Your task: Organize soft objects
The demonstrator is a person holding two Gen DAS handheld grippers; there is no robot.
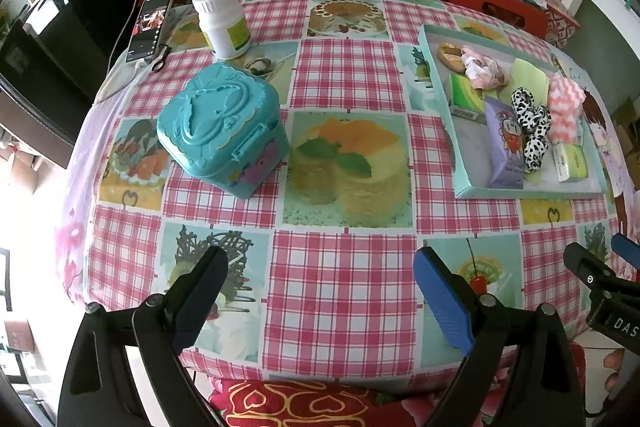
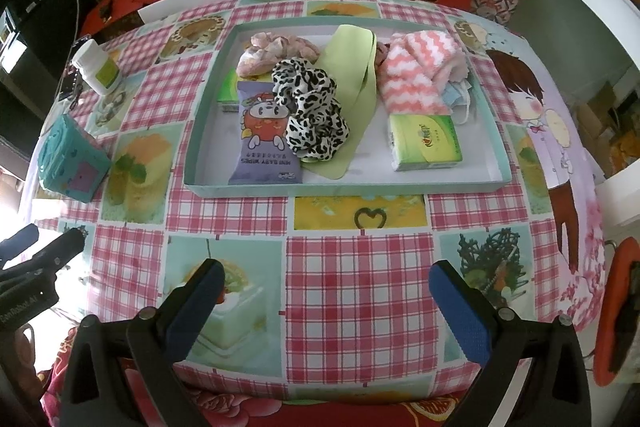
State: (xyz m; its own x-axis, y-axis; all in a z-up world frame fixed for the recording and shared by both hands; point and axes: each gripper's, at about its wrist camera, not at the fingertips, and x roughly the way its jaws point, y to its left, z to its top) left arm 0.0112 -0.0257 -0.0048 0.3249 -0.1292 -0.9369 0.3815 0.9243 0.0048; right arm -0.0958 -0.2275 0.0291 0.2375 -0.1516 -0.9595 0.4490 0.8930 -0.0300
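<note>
Both grippers hang over the near edge of the table [image 2: 352, 291], at the bottom of each frame, with nothing between the fingers; the left gripper [image 1: 320, 303] has its jaws spread wide, and the right gripper [image 2: 324, 307] stands the same way, empty.

The soft things lie together in the shallow teal tray [image 2: 400, 187], which fills the upper middle of the right wrist view and sits at the right of the left wrist view; inside it are a black-and-white spotted scrunchie [image 2: 310, 111], a pink scrunchie [image 2: 276, 49], a pink and white zigzag fluffy cloth [image 2: 416, 71], a light green cloth [image 2: 356, 67], a blue face mask [image 2: 460, 95] partly under the fluffy cloth, a purple wipes pack [image 2: 264, 143], and a green tissue pack [image 2: 426, 143]; a second green pack is mostly hidden behind the wipes. A teal lidded box [image 1: 222, 131] stands closed at the left of centre in the left wrist view, well apart from the tray.

This scene fits two stages, I think: the soft things gathered in the tray as the sorted result, or the tray as a pile still to be sorted; the pictures do not settle which, so I name no move.

Writing: the purple pack reads "MINI BABY WIPES", seen upside down; the left gripper body shows "ConRobot.AI"; the right gripper body shows "DAS" and is cut off; the label of the white bottle [image 1: 222, 21] is too small to read.
</note>
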